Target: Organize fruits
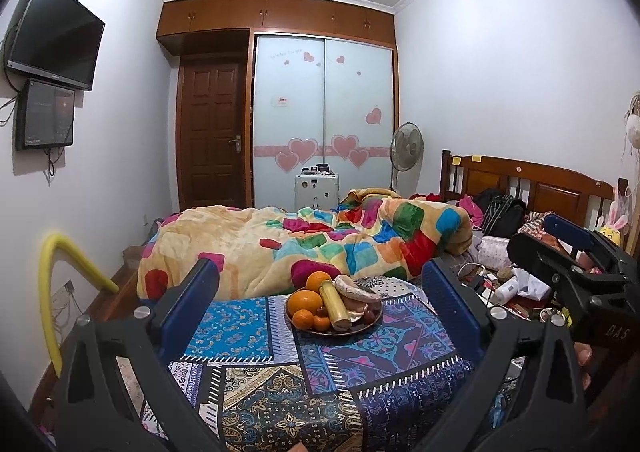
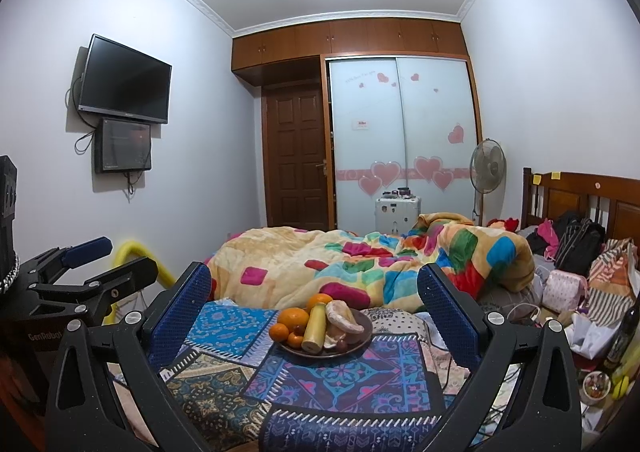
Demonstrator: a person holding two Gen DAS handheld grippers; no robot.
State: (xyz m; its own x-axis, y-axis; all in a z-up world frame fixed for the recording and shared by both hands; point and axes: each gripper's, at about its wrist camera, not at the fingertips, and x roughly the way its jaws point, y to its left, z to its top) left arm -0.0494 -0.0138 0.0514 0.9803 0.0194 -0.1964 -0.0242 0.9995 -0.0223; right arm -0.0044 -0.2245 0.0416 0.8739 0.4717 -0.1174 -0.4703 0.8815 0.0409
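Your left gripper (image 1: 320,292) and right gripper (image 2: 314,292) both hold their fingers wide apart, gripping nothing. The fruit plate (image 1: 370,322) sits ahead on the patterned cloth (image 1: 280,372), framed between each pair of fingers, well clear of them.

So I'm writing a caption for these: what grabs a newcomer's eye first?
The plate heaped with oranges and other fruit, on a patterned cloth at centre. Behind it, a patchwork blanket rumpled across the bed. Both the left gripper and right gripper frame the plate, open and empty.
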